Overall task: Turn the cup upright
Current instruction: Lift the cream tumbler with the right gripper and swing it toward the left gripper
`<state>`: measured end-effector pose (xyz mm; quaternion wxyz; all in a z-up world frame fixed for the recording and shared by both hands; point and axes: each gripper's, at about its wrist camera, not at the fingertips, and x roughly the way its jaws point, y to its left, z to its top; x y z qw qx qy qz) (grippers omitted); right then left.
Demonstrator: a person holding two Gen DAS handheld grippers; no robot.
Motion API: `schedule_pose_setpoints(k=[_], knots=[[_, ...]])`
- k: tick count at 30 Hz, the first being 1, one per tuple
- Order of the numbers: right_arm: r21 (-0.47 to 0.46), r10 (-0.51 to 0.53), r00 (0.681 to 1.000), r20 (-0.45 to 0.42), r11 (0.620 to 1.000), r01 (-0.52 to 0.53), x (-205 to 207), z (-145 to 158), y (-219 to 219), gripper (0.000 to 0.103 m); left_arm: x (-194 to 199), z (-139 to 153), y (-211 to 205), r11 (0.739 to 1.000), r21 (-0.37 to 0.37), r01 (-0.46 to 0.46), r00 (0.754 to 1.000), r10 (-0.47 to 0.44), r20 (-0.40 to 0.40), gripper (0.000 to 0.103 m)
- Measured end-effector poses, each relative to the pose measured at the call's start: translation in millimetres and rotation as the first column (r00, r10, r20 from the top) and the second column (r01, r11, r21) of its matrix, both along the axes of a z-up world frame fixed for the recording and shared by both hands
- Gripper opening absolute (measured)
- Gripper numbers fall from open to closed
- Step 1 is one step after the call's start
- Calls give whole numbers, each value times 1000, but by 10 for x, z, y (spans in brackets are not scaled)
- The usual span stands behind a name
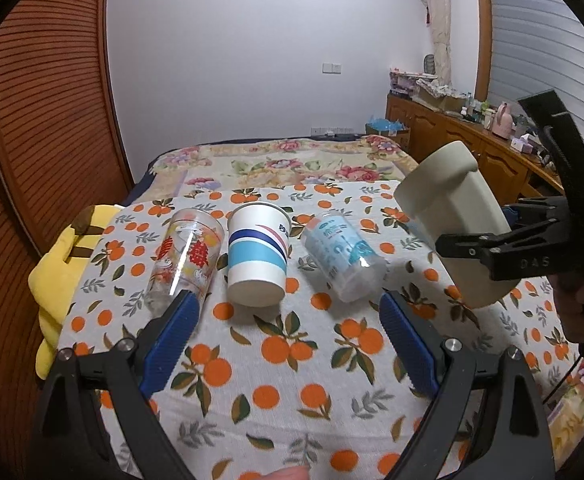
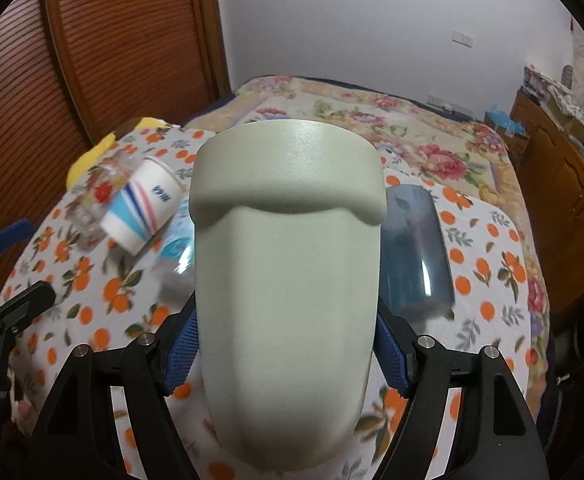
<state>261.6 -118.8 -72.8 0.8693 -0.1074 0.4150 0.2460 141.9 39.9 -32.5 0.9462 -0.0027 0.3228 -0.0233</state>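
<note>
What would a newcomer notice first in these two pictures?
First, the pale green cup, clamped between the right gripper and filling the right wrist view, held above the table. Next, three cups lying on their sides on the orange-print tablecloth: a clear glass, a striped paper cup and a clear cup with blue print.

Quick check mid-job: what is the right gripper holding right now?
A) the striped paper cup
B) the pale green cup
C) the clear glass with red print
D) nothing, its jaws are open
B: the right gripper has its jaws closed on the sides of the pale green cup, lifted off the cloth, while the striped paper cup lies on the table ahead of the open left gripper.
</note>
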Motion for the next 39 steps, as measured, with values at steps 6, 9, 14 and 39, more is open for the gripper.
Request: schedule_pose_setpoints(k=[6,9,14,39], knots=[[34,21,999,-32,999,-20,-380,-15,-61,77,-244,12,-28,1000,2,-3,1000,3,16,92],[36,38,998,-44,999,-36,-564,-96,-43,77,-350,-6,-25,1000,0,-7,1000,7,17,92],[56,47,996,-78,998,-42,-757,-255,15,77,-471,-64,2,1000,0,-19,1000,19,2,92],[46,65,985,-162,997,-58,-714,-537,313,78,-502,-146,144,999,-19,-50,999,50,-22,92]])
